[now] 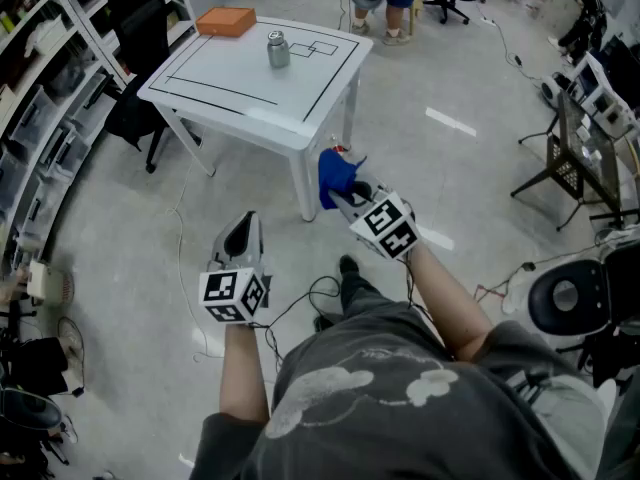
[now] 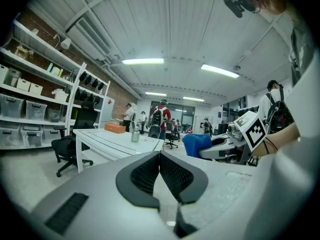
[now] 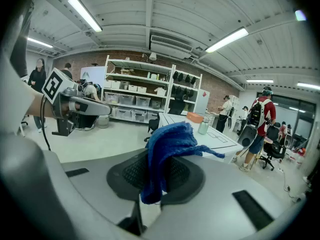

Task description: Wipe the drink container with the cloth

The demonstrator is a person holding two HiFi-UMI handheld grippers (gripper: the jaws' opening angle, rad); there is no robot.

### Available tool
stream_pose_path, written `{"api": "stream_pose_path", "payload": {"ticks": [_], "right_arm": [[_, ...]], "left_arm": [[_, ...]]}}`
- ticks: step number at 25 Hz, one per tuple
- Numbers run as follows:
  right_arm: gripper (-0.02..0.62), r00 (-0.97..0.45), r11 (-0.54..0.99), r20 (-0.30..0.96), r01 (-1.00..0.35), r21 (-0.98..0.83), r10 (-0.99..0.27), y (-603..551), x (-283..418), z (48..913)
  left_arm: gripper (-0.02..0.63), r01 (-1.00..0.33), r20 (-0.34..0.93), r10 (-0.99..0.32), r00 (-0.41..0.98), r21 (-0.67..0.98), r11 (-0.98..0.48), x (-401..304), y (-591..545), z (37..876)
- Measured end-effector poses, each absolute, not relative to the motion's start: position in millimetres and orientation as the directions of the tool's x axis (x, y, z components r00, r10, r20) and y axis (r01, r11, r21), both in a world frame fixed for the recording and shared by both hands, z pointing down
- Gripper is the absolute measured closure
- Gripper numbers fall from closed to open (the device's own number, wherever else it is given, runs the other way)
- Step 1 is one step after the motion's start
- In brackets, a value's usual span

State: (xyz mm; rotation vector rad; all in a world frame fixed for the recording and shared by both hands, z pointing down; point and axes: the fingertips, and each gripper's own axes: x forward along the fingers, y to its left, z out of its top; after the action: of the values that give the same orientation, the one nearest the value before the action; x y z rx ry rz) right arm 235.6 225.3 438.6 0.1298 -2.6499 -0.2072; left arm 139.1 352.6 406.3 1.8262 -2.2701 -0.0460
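The right claw (image 3: 157,176) pinches a soft, nubby blue cloth (image 3: 168,143), bunched and drooping (one corner sticks out sideways). The left claw (image 2: 160,168) is pressed together with nothing in it. The squat metallic drink container (image 1: 278,49) stands upright on the white, line-marked counter (image 1: 230,96), well apart from both claws.

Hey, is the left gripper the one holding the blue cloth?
No, the blue cloth is pinched in the right gripper, while the left gripper is shut on nothing.
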Motion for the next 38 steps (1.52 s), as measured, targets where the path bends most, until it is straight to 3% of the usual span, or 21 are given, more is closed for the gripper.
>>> {"api": "stream_pose_path", "payload": {"ticks": [24, 38], "right_arm": [[0.551, -0.893, 0.985, 0.423, -0.101, 0.141, -0.152, 211, 218, 451], [0.551, -0.908, 0.994, 0.406, -0.082, 0.078, -0.106, 47, 68, 471]], "left_arm": [[0.603, -0.941, 0.179, -0.955, -0.235, 0.205, 0.27, 118, 370, 422], [0.602, -0.923, 0.238, -0.924, -0.299, 0.175, 0.344, -12, 237, 437]]}}
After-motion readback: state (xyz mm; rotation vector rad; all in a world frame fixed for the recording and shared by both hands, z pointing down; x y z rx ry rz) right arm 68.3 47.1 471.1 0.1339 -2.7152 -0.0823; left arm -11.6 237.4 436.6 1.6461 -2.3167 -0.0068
